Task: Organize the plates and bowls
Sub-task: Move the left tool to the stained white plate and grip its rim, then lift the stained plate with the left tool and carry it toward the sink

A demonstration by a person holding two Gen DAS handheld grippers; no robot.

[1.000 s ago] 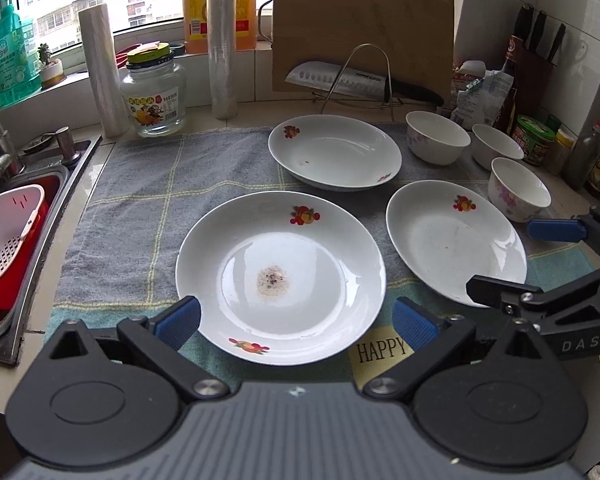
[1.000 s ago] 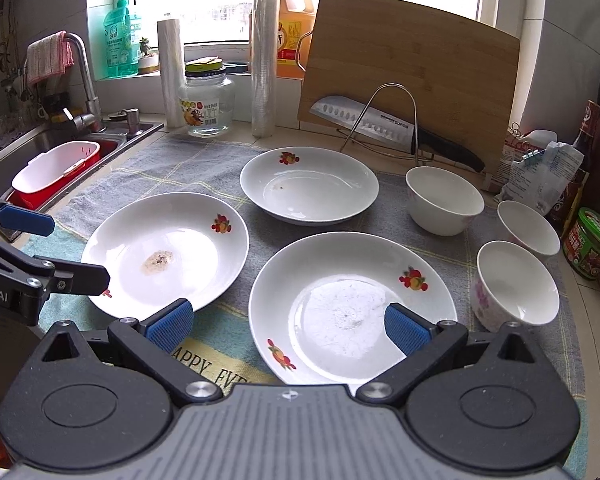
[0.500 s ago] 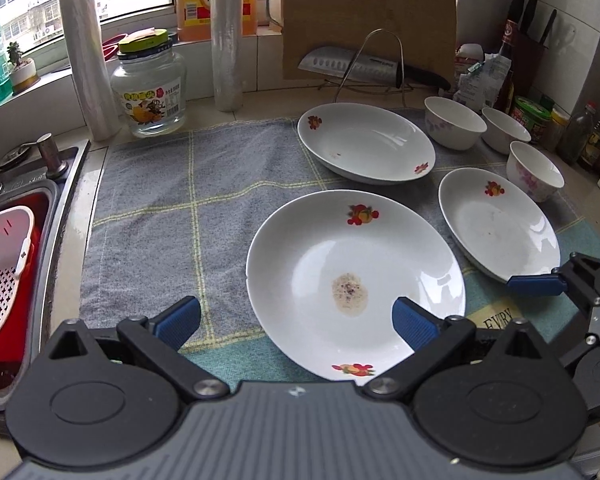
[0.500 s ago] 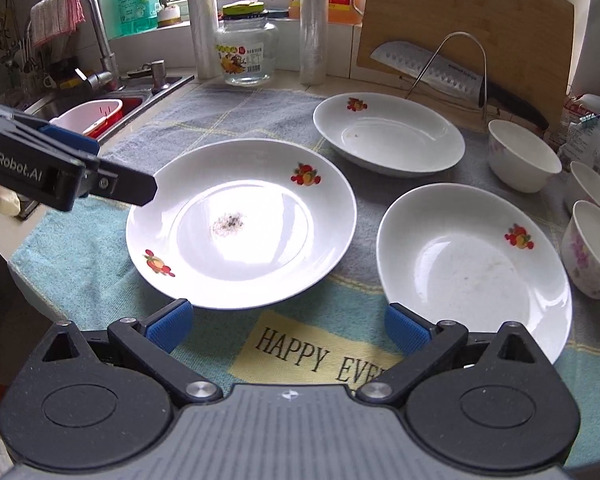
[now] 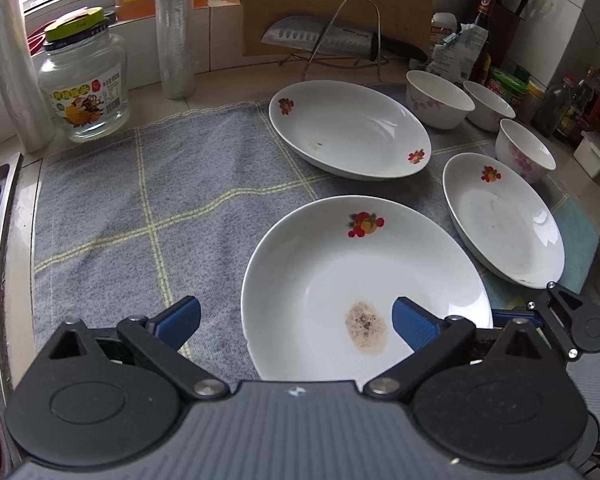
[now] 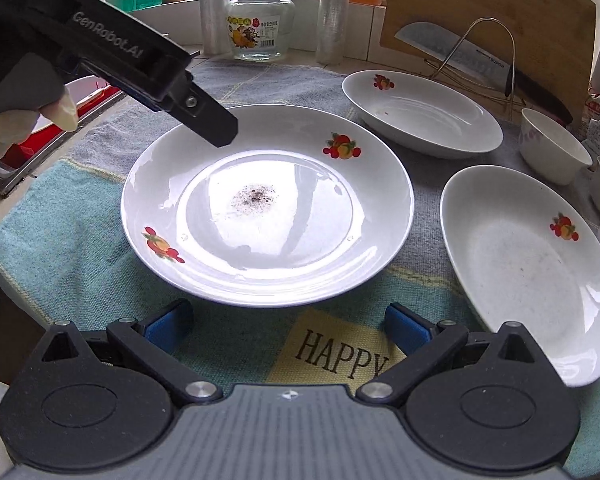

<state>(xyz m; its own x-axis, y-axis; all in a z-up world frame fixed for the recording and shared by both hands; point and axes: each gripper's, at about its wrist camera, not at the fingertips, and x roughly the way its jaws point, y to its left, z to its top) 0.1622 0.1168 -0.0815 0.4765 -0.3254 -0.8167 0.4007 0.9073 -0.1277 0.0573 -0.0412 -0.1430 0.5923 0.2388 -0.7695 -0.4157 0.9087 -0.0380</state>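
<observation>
Both grippers close on the nearest plate (image 6: pixel 268 204), the one with a speckled stain at its middle, which lies flat on the towel (image 5: pixel 140 208) covering the tabletop; this reads as the approach before the first pick-up, nothing yet stacked. The left gripper (image 5: pixel 296 320) has its fingers spread, one blue pad over the towel beside that plate's left rim and the other above its well beside the stain. The right gripper (image 6: pixel 286 326) is also spread wide, hovering over the towel just short of the plate's near edge and touching nothing. Beyond the stained plate sits a second plate (image 5: pixel 348 130), to its right a third plate (image 6: pixel 528 264), and past those three bowls (image 5: pixel 438 98). Next, likely, one gripper must straddle the rim and close on it. Only the right view shows the person's gloved hand (image 6: pixel 4 120) on the left tool; only the left view shows all three bowls
</observation>
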